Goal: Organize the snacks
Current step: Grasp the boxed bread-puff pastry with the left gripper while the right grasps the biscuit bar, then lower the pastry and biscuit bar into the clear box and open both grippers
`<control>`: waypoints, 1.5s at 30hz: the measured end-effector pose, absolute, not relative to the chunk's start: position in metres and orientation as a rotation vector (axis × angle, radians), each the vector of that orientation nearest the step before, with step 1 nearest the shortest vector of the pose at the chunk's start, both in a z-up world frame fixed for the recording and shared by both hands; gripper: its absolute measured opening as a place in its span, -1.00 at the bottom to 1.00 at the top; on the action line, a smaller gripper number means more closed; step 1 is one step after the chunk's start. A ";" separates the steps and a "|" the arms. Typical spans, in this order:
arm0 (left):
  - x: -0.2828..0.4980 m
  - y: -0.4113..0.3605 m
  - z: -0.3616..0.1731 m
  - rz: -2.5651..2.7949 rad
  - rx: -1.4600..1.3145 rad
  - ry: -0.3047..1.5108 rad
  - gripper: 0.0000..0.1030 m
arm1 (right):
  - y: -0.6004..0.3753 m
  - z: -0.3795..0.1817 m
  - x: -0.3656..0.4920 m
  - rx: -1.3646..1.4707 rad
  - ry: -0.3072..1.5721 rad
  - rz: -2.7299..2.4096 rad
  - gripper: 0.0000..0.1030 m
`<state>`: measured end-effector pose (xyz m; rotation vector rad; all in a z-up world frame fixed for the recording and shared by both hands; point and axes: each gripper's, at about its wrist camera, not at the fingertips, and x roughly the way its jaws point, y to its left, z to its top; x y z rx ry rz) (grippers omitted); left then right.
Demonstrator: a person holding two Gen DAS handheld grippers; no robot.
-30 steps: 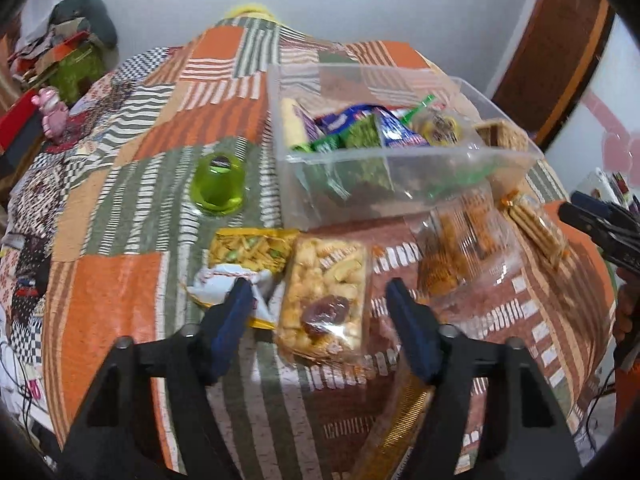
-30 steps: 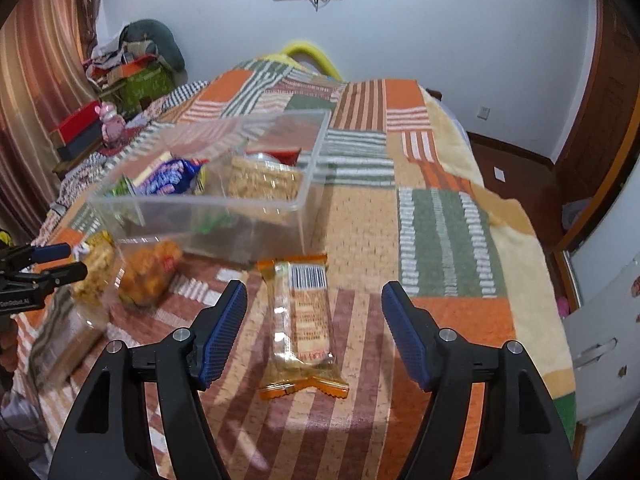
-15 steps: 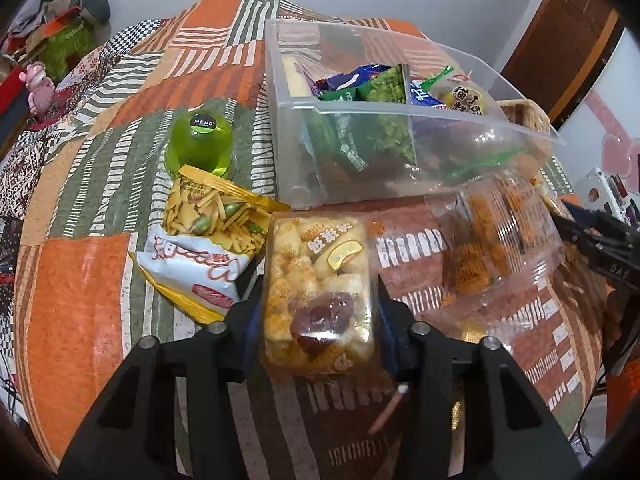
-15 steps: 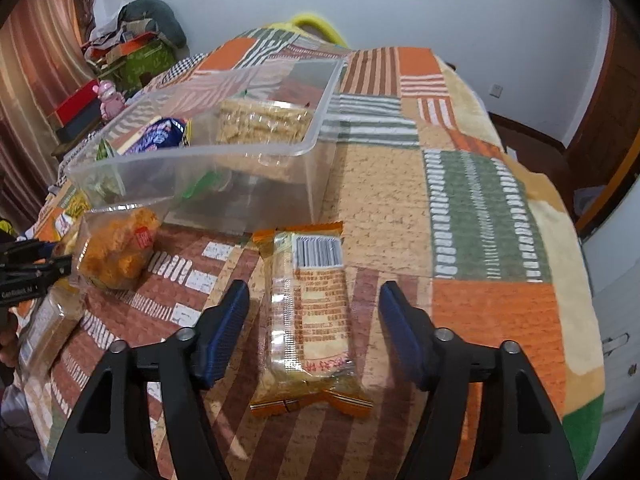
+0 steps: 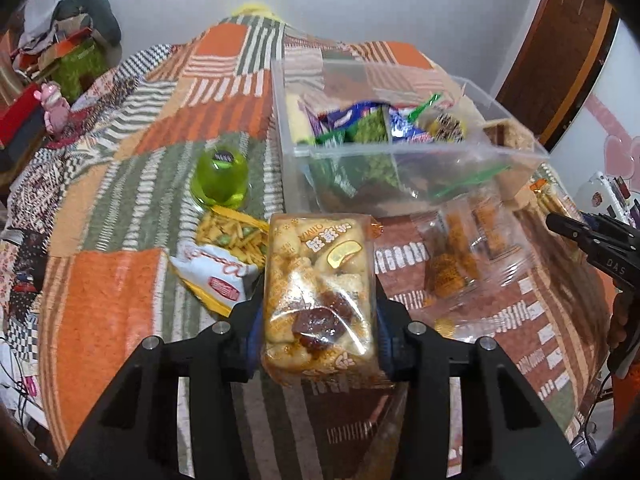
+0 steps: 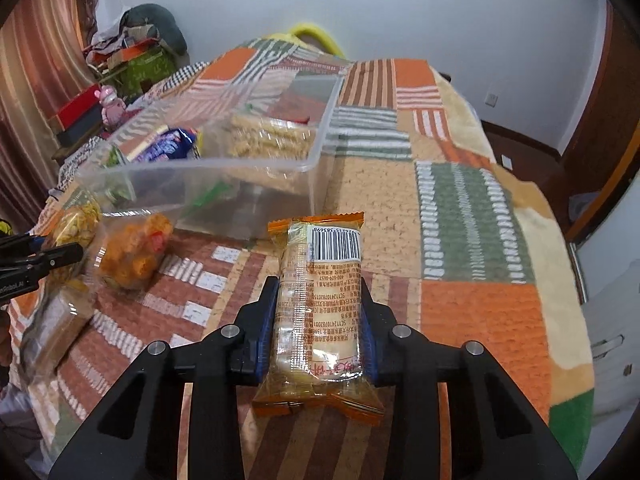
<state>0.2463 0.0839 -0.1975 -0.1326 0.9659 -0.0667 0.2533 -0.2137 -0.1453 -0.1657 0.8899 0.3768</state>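
My left gripper (image 5: 318,320) is shut on a clear pack of puffed snacks with a dark date (image 5: 320,288), lifted off the bedspread in front of the clear plastic bin (image 5: 404,152). The bin holds several snack packets. My right gripper (image 6: 319,320) is shut on an orange-edged biscuit pack with a barcode (image 6: 320,304), held just right of the bin (image 6: 224,168). Each gripper shows at the edge of the other's view.
On the patchwork bedspread lie a green jelly cup (image 5: 221,178), a yellow bag of stick snacks (image 5: 224,256), and a clear bag of orange snacks (image 5: 460,256), also in the right wrist view (image 6: 132,252). Clutter and boxes (image 6: 132,56) stand at the far left.
Both grippers closed from open onto their packs. The left one has lifted the puffed snack pack; the right one has gripped the biscuit pack and raised it.
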 end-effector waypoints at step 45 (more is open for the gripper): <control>0.370 0.074 -0.151 -0.078 -0.130 0.825 -0.14 | -0.142 -0.109 0.355 -0.134 0.766 0.407 -0.38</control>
